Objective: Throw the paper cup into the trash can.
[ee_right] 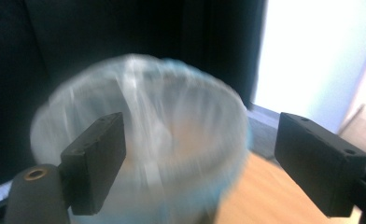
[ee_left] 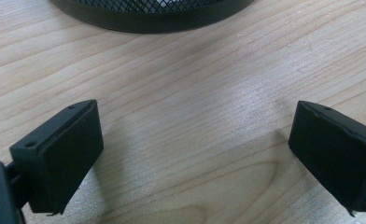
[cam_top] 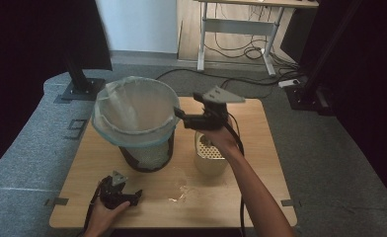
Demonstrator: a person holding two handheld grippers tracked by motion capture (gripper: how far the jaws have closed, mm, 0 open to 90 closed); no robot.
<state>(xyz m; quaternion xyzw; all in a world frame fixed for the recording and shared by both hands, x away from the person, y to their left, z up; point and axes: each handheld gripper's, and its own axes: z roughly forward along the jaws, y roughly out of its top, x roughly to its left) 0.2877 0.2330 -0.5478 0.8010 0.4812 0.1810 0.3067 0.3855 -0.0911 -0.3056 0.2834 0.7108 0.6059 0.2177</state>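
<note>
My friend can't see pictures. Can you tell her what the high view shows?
A person's right gripper hangs open beside the rim of a black mesh bin lined with a clear bag. The left gripper rests open on the wooden table, near a pale perforated cup.

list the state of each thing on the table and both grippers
mesh waste bin: upright, lined with a clear plastic bag, mouth open
perforated cream container: upright, beside the bin, open top
crumbs: scattered on the wooden table
left gripper: open, nothing between the jaws, low over the table
right gripper: open, nothing held, raised by the bin's rim
</note>
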